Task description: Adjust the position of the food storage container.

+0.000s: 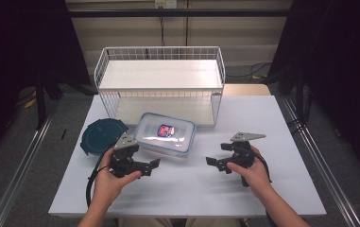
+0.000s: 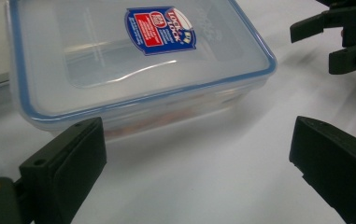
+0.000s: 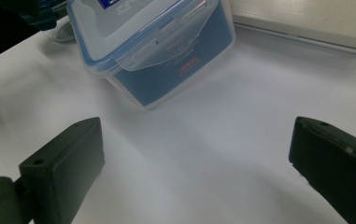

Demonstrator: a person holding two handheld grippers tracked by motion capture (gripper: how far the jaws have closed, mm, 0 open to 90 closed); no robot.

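Both my tongs are wide open and empty: my left gripper sits just off the near-left corner of the clear Lock&Lock container, and my right gripper hangs near its right end, apart from it, the two aimed inward at each other, probably so I can close on the box from both sides. The container rests lid-on around the table's middle, just in front of the white wire shelf rack at the far edge, likely where it goes. A dark teal round lid lies beside it toward the left edge.
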